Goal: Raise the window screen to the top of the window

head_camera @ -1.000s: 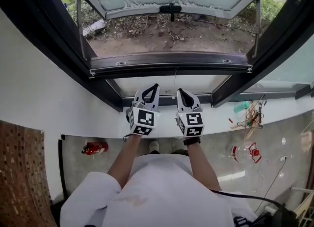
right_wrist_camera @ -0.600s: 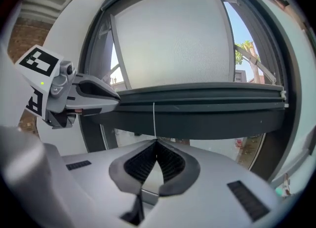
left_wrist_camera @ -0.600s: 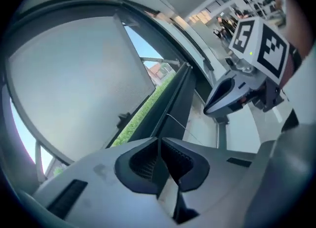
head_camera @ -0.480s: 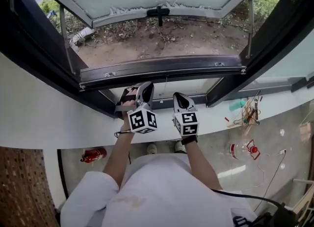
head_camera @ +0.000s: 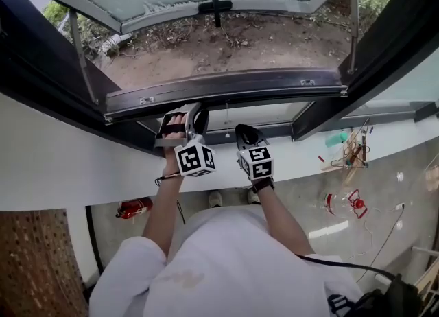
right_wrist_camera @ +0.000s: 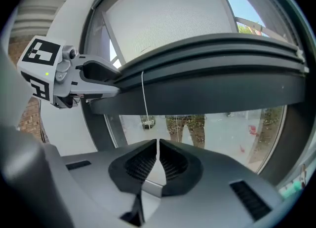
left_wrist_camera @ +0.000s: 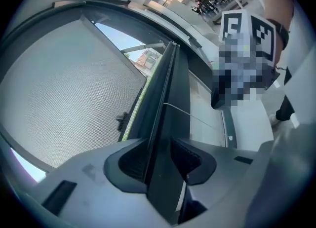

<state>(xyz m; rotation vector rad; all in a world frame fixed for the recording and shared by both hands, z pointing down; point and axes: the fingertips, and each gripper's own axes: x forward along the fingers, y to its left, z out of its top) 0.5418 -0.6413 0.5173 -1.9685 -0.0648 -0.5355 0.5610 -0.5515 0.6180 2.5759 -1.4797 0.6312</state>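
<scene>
The left gripper, its jaws just opened wide, straddles the window screen's dark bar, which runs across mid-frame low in the window, probably to clamp and lift it, while the right gripper hangs just below, jaws closed on nothing.

White short-sleeved shirt; black wristband behind the right gripper. That and the left gripper match: grey shells, ribbed black pads, black-and-white marker cubes.
</scene>
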